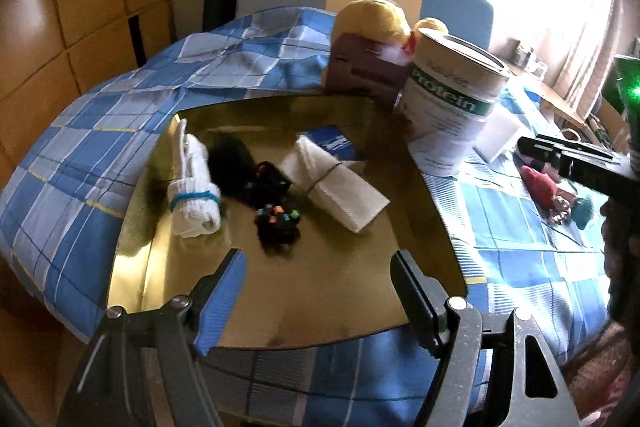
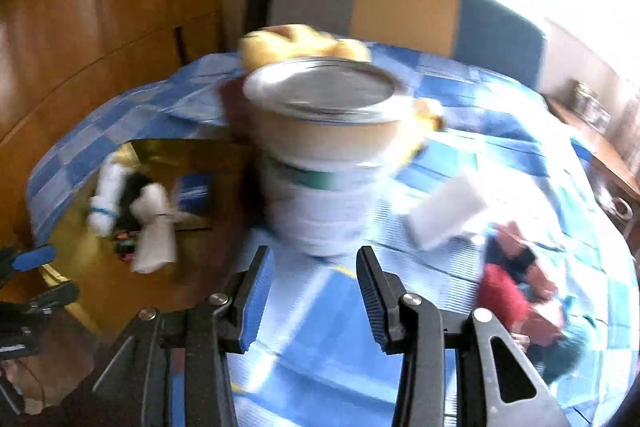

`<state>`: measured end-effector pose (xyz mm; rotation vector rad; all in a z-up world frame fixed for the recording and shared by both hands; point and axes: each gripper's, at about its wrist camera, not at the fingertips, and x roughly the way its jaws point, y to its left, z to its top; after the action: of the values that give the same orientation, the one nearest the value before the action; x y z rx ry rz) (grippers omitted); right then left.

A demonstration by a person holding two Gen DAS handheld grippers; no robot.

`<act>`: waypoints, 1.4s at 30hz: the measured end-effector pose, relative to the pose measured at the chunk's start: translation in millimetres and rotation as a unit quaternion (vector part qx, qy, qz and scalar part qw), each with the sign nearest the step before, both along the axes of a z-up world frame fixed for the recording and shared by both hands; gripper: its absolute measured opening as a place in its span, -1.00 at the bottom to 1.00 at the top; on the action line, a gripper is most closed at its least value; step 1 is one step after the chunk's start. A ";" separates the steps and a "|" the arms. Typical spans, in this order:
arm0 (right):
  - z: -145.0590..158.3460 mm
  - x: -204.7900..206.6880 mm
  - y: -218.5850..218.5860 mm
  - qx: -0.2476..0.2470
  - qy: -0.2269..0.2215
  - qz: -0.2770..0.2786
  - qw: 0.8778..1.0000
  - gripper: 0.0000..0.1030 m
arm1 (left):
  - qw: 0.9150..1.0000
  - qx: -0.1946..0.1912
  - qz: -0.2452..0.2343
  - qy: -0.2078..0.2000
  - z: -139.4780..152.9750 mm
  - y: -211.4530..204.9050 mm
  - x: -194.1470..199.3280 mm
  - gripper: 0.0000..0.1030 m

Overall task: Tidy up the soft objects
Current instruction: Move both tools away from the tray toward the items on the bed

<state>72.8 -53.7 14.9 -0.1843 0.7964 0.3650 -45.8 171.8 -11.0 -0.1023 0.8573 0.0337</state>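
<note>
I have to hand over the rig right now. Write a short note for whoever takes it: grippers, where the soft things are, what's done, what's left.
Left gripper: open, empty, hovering over the near edge of the gold tray.
Right gripper: open, empty, over the blue checked bedspread, facing the protein can.
On the tray: white sock roll with a blue band, white cloth bundle, black fuzzy item, small black beaded pieces, blue booklet.
Still off the tray: red and teal soft items on the bedspread to the right, yellow plush behind the can.
Left: probably gather those.
</note>
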 end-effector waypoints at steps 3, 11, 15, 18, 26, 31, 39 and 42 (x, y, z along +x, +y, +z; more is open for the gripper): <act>0.8 10.7 -36.6 -0.004 -0.005 -0.048 0.999 -0.17 | 1.000 0.003 -0.010 0.000 1.7 -7.9 1.8 0.45; -6.9 38.1 -163.2 0.020 -0.023 -0.243 0.970 -0.17 | 0.998 0.022 -0.053 0.004 6.5 -40.9 8.6 0.45; -22.3 35.6 -218.5 0.043 -0.014 -0.334 0.941 -0.17 | 0.997 0.025 -0.071 0.012 5.6 -60.0 16.8 0.37; -31.8 35.7 -248.9 0.106 0.022 -0.383 0.917 -0.17 | 0.996 0.014 -0.084 0.029 0.4 -74.9 27.1 0.36; -40.5 32.8 -258.0 0.153 0.055 -0.381 0.910 -0.17 | 0.988 0.021 -0.150 0.039 -4.0 -131.1 42.7 0.37; -42.2 34.4 -260.1 0.174 0.061 -0.382 0.906 -0.17 | 0.981 0.036 -0.186 0.045 -9.5 -163.9 52.7 0.38; -44.7 31.1 -272.4 0.224 0.072 -0.386 0.892 -0.17 | 0.974 0.048 -0.214 0.056 -22.4 -198.5 70.8 0.38; -45.5 31.4 -274.5 0.234 0.076 -0.385 0.890 -0.17 | 0.971 0.063 -0.226 0.049 -22.4 -213.5 82.6 0.38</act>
<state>104.1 -328.2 -30.6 0.6155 0.8480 -0.1946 36.8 -41.6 -33.4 0.2178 0.9584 -0.3370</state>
